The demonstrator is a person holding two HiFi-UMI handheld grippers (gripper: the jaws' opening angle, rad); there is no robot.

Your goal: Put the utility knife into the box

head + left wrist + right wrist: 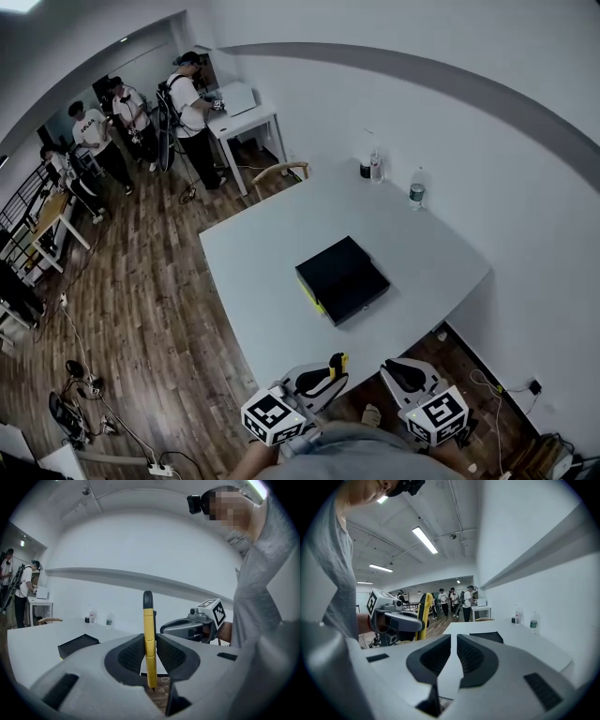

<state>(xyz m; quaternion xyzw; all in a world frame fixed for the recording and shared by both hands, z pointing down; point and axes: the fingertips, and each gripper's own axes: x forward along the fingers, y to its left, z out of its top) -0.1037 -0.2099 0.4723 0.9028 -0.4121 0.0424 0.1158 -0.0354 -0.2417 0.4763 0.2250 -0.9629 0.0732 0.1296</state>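
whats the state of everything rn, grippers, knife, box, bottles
left gripper: shut on the utility knife
utility knife: held upright between the jaws, above the table's near edge, not in the box
right gripper: jaws a narrow gap apart, nothing between them
box: flat on the table, looks closed
bottle: upright near the wall
second bottle: upright

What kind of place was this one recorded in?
Probably an office or lab workroom: a plain white table with a black box on it, a wood floor strewn with cables, and several people standing near a small desk in the background.
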